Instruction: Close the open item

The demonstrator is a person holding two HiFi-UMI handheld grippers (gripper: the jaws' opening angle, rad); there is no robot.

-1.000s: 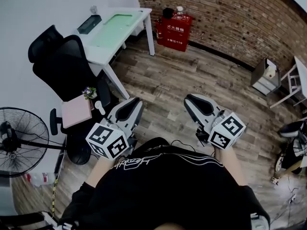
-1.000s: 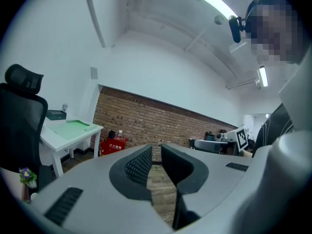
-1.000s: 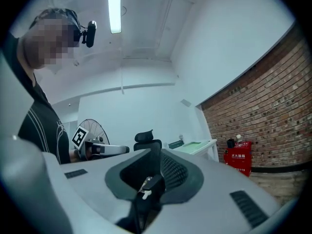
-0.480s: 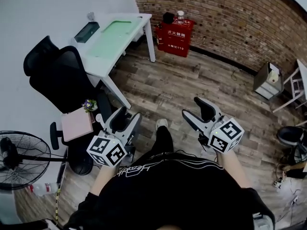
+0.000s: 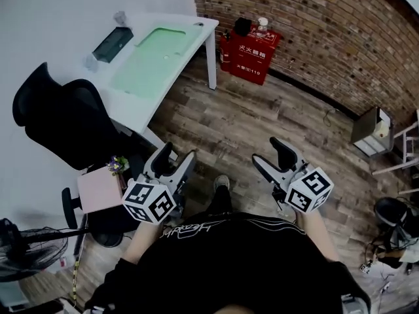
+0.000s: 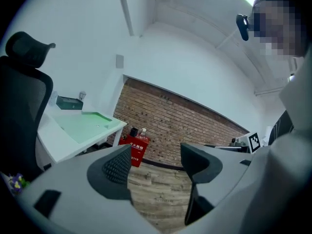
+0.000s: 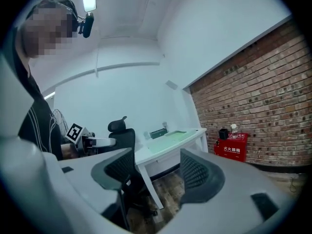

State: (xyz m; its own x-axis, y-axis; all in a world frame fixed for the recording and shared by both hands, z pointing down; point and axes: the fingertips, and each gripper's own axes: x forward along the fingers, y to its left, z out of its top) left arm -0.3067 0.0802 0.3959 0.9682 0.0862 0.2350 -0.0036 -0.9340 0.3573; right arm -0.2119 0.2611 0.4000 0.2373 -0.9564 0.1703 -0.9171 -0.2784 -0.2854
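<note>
Dark box [image 5: 112, 43] on desk [image 5: 196, 26] sits well beyond empty, just-opened left claw [image 5: 175, 154].

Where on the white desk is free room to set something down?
The green mat looks mostly bare, bordered by the dark box at the wall and the white desk's rim. Crowded: floor around the black chair and pink stool.

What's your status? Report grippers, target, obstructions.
Left gripper and right gripper: jaws just been opening, both empty. Dark case on white desk, open or shut unclear. Black chair stands beside desk.
</note>
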